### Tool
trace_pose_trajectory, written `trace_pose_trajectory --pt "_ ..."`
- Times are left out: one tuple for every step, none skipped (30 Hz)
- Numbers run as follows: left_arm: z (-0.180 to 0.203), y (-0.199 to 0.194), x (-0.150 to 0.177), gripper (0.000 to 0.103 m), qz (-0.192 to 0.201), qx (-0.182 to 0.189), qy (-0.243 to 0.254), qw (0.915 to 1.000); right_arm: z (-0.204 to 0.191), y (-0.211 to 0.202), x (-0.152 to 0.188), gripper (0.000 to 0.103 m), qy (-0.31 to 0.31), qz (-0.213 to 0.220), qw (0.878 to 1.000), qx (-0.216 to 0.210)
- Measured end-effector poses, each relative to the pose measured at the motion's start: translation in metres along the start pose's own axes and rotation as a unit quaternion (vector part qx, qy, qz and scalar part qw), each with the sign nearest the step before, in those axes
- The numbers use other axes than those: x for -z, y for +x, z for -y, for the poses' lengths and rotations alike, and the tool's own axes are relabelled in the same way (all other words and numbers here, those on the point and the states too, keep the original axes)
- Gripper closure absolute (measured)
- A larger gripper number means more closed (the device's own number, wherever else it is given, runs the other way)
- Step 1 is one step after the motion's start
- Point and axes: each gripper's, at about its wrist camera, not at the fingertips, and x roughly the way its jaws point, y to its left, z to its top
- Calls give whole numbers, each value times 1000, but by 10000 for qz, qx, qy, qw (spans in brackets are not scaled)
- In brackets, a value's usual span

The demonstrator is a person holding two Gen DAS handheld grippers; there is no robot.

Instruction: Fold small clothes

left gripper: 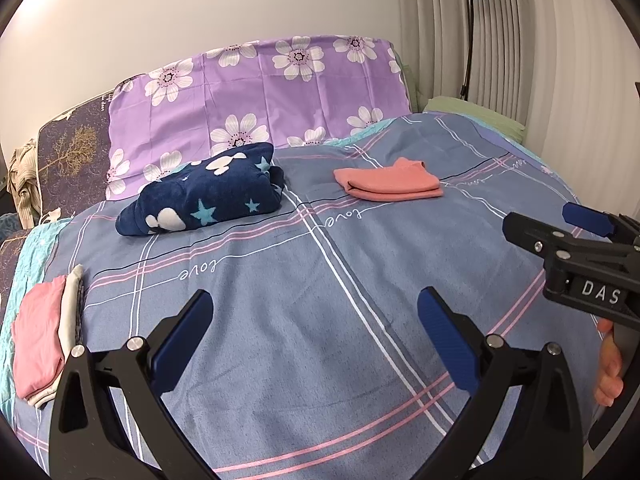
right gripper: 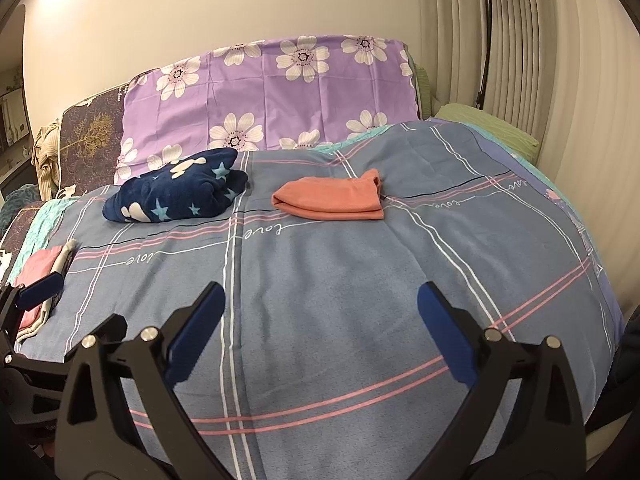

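Note:
A folded salmon-pink garment [left gripper: 390, 182] [right gripper: 332, 199] lies on the blue plaid bedspread [left gripper: 320, 300] [right gripper: 340, 280], far from both grippers. A crumpled navy fleece piece with stars [left gripper: 204, 196] [right gripper: 176, 192] sits to its left by the pillow. A pink and cream folded stack [left gripper: 42, 336] [right gripper: 38, 280] rests at the bed's left edge. My left gripper [left gripper: 314, 328] hovers open over bare bedspread, holding nothing. My right gripper [right gripper: 320, 326] is open too and empty. In the left wrist view the right gripper [left gripper: 560, 232] comes in from the right edge.
A purple flowered pillow [left gripper: 256, 96] [right gripper: 268, 92] leans against the wall at the head of the bed. A green pillow [left gripper: 476, 114] and a black floor lamp [left gripper: 472, 20] stand at the far right by pleated curtains. A hand [left gripper: 610, 364] holds the right tool.

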Motion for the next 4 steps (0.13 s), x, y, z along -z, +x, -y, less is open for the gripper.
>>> trace_pose_trajectory --pt "0 0 0 1 -5 -3 1 10000 1 0 0 5 -5 -2 10000 0" --pt "0 0 0 1 -7 -1 0 10000 1 1 0 5 -11 0 10000 0" --pt "0 0 0 1 -6 5 1 10000 2 1 1 5 -13 -1 10000 1" --pt "0 0 1 1 -6 6 3 10000 3 1 1 5 -12 -4 10000 3"
